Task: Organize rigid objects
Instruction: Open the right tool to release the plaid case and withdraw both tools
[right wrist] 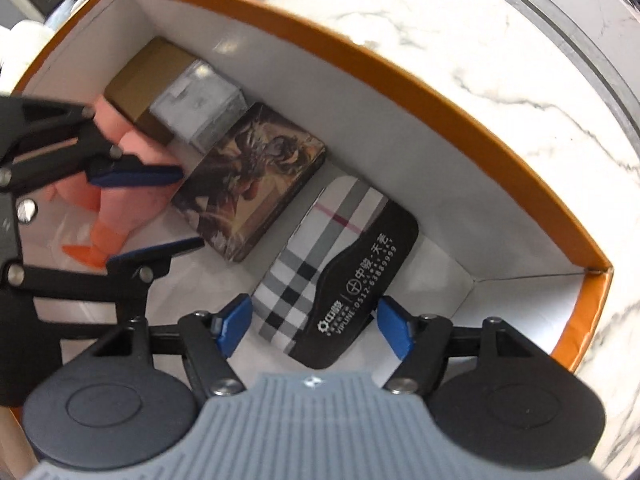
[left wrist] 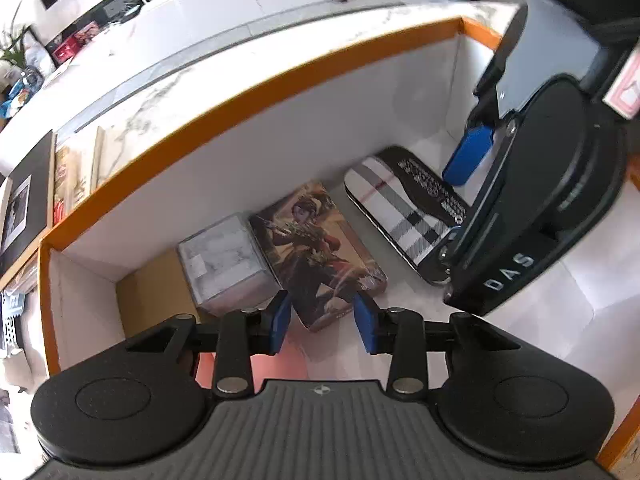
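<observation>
Orange box (right wrist: 460, 128) on marble counter (right wrist: 500, 40)

Right gripper (right wrist: 314, 326) jaws straddle the plaid case (right wrist: 320, 248).

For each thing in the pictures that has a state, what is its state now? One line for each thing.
orange box: open, no lid on it.
plaid case: lying flat on the box floor, closed.
picture tin: lying flat beside the plaid case.
grey box: closed, beside the picture tin.
brown box: closed, at the end wall.
left gripper: open, holds nothing.
right gripper: open, straddling the plaid case.
</observation>
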`<move>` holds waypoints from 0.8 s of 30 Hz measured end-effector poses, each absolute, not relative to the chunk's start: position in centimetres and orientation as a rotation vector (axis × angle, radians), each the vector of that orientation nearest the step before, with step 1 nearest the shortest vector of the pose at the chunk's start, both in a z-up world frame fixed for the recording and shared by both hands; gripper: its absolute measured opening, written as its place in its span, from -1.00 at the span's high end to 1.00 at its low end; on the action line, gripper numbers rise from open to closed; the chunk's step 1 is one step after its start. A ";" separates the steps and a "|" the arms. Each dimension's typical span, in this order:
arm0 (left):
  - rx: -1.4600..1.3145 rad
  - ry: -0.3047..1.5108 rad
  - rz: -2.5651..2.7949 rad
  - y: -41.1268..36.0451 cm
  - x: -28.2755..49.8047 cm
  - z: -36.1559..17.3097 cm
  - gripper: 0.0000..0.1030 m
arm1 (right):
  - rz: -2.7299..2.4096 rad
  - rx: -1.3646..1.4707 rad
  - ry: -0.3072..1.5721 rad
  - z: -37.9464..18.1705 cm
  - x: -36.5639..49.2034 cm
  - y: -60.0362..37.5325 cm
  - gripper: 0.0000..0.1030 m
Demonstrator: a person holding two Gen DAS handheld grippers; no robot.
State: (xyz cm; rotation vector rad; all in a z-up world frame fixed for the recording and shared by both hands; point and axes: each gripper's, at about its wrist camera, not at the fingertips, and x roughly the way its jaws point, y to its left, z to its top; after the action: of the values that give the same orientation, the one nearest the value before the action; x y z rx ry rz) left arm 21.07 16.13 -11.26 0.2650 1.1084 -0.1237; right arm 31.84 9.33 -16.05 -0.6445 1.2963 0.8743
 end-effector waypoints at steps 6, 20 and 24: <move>0.224 1.083 -0.119 16.7 20.4 -10.7 0.14 | 0.824 -0.530 1.295 -15.9 32.5 9.0 -0.19; 0.163 1.042 -0.090 17.3 18.9 -10.2 0.13 | 0.797 -0.363 1.283 -14.2 31.9 8.0 -0.20; 0.257 0.994 -0.040 16.4 18.3 -9.7 0.03 | 0.832 -0.443 1.293 -13.6 32.1 7.8 0.06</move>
State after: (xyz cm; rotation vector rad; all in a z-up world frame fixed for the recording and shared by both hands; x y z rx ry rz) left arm 18.33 16.41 -9.73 0.2570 0.9940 -0.0401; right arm 32.06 7.80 -13.60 -0.4429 1.2926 0.8324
